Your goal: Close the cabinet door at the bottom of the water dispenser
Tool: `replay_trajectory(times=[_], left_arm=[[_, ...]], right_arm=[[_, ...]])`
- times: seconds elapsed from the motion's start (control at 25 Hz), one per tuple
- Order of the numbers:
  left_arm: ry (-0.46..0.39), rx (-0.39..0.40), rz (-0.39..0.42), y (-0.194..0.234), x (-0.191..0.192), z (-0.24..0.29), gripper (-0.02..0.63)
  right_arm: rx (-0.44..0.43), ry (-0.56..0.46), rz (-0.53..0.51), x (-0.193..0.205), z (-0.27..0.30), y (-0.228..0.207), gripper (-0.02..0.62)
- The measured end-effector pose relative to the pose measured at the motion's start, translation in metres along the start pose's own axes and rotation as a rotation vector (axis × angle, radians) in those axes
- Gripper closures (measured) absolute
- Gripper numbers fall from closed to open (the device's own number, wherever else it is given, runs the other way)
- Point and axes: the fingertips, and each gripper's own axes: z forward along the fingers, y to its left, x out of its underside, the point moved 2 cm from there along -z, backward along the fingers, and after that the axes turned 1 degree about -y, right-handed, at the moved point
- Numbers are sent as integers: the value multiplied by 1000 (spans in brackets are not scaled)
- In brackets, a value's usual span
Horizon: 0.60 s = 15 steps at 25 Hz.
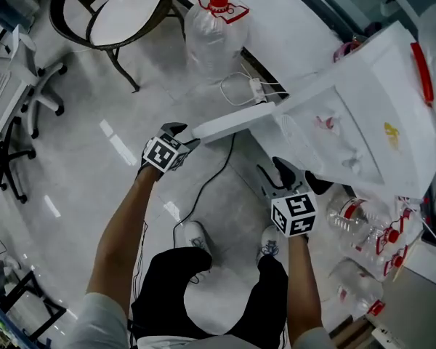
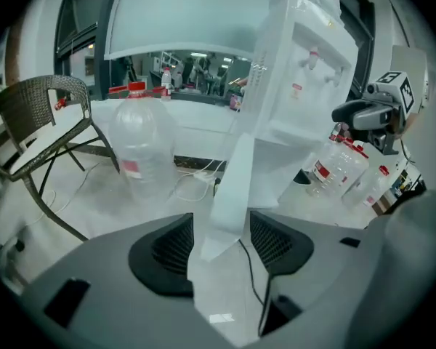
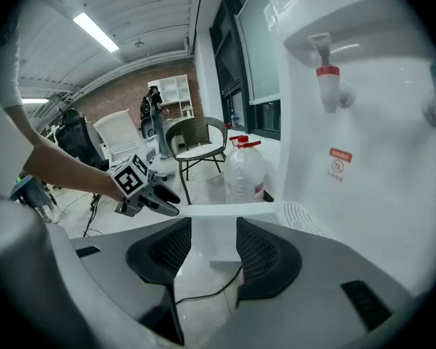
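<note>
White water dispenser (image 1: 363, 115) showing a red tap (image 3: 327, 71), cabinet door (image 1: 229, 126) matching in white, clear bottle (image 1: 214, 42) wearing a red cap (image 1: 218, 2), black cable (image 1: 203, 187) crossing pale grey floor (image 1: 94, 173).

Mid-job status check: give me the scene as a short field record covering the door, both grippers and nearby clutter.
door: cabinet door of the water dispenser stands open, swung out
left gripper: jaws apart, the door's free edge between them, pads not pressing
right gripper: jaws apart, nothing held, pointing at the door
nearby: water bottle and chair on the floor beyond the door
task: door not yet closed
</note>
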Motion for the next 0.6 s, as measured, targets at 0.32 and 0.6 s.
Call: replay_trajectory(times=[0.32, 0.6], left_arm=[[-21, -78, -42, -12, 10, 20, 402], [32, -120, -125, -76, 26, 15, 411]], right_arm=[[81, -10, 78, 38, -32, -19, 382], [73, -30, 100, 59, -92, -26, 382]])
